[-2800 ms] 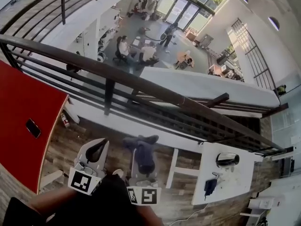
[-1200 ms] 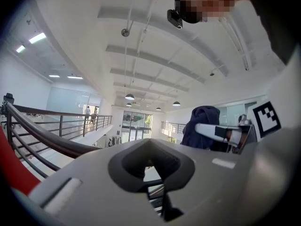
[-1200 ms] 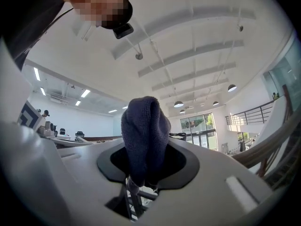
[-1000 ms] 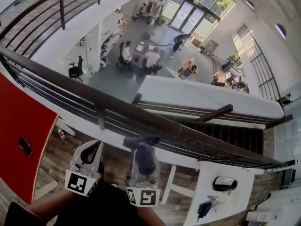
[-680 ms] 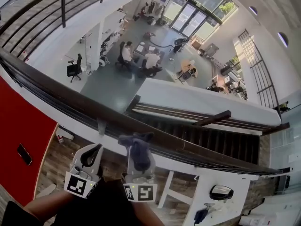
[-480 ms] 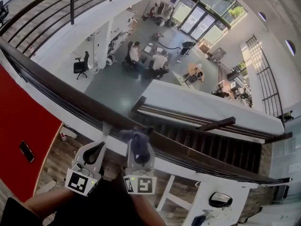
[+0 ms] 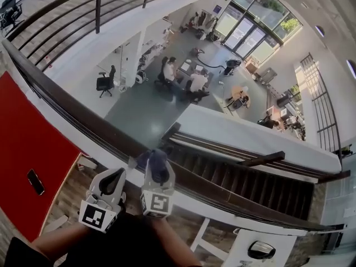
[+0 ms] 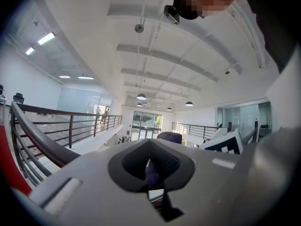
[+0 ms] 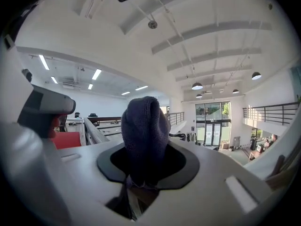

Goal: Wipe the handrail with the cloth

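Two hand-held grippers low in head view, side by side and close together, both pointing up-frame at long dark brown handrail (image 7: 78,114) of upper-floor balcony. Dark sleeves (image 7: 128,243) behind them at bottom edge.

Left hand-held gripper (image 7: 114,176): jaws closed together, tips meeting above dark loop-shaped opening. Sits just below handrail in head view, near it; contact not clear.

Right hand-held gripper (image 7: 157,174): jaws clamped narrow on dark blue knitted cloth (image 7: 156,160). Bunched, sticking up past jaw tips as rounded hump. Overlaps near edge of handrail in head view, about midway along its visible run; pressed on rail or just over it, cannot tell. Fills centre of right gripper view, rising out of dark opening between jaws, with handrail running away at its left and grey body of left hand-held gripper at far left. Peeks over grey jaw body in left gripper view, with marker cube (image 8: 225,142) of right hand-held gripper just to its right.

Under handrail: thinner dark horizontal rails, then open drop to grey lower floor (image 7: 139,113). Several people seated around desks (image 7: 183,79) down there, black office chair (image 7: 104,84) apart at their left. Dark staircase (image 7: 245,177) with white side wall at right. Tall glass doors (image 7: 250,35) at far end. Large red panel (image 7: 28,132) at left below balcony, small dark rectangular object (image 7: 35,181) on it. Wood-plank floor (image 7: 69,185) showing beside grippers.
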Available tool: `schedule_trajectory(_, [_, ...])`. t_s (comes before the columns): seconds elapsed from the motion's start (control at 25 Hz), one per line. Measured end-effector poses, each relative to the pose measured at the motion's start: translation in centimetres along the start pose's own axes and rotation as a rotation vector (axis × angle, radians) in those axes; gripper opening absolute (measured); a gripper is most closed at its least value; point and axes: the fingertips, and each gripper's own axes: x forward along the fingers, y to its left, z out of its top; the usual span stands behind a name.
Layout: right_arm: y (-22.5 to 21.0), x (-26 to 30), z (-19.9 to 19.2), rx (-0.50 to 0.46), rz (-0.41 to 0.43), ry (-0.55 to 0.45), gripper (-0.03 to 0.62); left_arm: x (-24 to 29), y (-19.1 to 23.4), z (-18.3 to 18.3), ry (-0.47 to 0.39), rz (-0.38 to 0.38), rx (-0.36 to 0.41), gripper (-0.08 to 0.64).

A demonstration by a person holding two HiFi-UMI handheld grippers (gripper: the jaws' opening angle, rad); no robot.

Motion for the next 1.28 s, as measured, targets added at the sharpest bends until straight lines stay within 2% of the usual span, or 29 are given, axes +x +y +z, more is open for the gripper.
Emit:
schedule_trajectory(0.16, [0.5, 1.3, -2.3, -0.018, -0.007, 0.104, 0.120, 0.4, 0.7, -1.1, 0.034, 0.010, -0.014, 0.000])
schedule_trajectory(0.32, [-0.2, 1.5, -4.1, -0.035, -0.042, 0.158, 0.120, 0.3, 0.1, -1.4, 0.037, -0.022, 0.003, 0.000])
schedule_trajectory(0.52, [-0.6, 1.1, -3.4, -0.039, -0.074, 0.182, 0.120, 0.8, 0.3, -0.5, 0.055, -0.032, 0.006, 0.000])
schedule_trajectory(0.84, [-2.7, 0.0, -4.4, -0.033, -0.138, 0.205, 0.120, 1.0, 0.1, -1.1, 0.083, -0.041, 0.000, 0.000])
schedule_trajectory(1.28, [-6.7, -2.6, -4.1, -0.032, -0.192, 0.203, 0.120, 1.1, -2.6, -1.0, 0.086, -0.062, -0.019, 0.000])
